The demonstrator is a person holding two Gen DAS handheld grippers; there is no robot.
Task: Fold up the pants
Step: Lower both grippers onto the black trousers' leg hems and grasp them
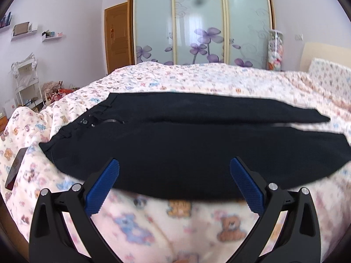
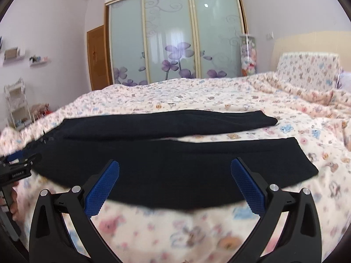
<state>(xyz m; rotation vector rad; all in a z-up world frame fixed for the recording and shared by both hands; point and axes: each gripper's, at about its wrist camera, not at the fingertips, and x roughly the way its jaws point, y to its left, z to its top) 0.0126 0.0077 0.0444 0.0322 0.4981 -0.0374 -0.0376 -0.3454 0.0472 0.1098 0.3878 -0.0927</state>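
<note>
Our left gripper (image 1: pixel 174 164) and right gripper (image 2: pixel 174 165) each sit at the bottom centre of their frame with blue-padded jaws spread wide and nothing between them, poised over the near edge of the black pants (image 1: pixel 175 144). The pants lie flat across the middle of both frames on the bear-print bedspread (image 1: pixel 197 81), waistband and zipper (image 1: pixel 114 121) at the left, both legs running to the right with a narrow gap between them. In the right wrist view we see the left gripper at the left edge beside the waistband; a dark phone (image 1: pixel 15 171) lies at the left edge of the left wrist view, and a floral sliding wardrobe (image 2: pixel 173 37) fills the upper centre.
</note>
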